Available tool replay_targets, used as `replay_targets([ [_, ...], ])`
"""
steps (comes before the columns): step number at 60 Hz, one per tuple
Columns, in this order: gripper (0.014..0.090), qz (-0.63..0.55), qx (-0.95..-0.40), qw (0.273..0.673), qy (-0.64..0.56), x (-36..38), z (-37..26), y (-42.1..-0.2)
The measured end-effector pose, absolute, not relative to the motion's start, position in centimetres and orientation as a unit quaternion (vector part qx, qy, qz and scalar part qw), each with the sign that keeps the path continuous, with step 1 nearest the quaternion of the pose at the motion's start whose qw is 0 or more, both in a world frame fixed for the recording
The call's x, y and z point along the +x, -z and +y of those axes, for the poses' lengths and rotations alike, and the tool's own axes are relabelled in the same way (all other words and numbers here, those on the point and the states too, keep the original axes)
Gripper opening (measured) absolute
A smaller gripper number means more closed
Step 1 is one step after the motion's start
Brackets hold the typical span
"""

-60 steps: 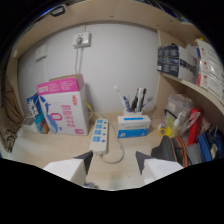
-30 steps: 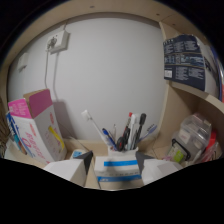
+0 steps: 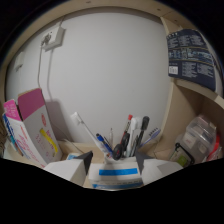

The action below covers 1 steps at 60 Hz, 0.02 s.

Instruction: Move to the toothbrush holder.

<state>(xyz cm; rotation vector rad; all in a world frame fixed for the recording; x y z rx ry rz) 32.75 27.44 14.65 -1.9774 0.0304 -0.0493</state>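
The toothbrush holder (image 3: 119, 159) stands just ahead of the gripper (image 3: 114, 167), behind a white box with a blue stripe (image 3: 116, 176) that sits between the spread jaws without either finger visibly pressing on it. The holder is crammed with pens and a white toothbrush (image 3: 86, 131) leaning out at angles, so it probably handles as light, rigid and top-heavy, easy to tip. A hold low on its body, below the bristling contents, looks safest. Left of the holder leans a pink carton (image 3: 34, 125); right of it sits a clear plastic container (image 3: 199, 140).
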Motion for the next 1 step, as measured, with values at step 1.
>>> replay_targets([
  [1,0.0871,0.013,-0.835,0.549,0.021,32.77,27.45,-14.66],
])
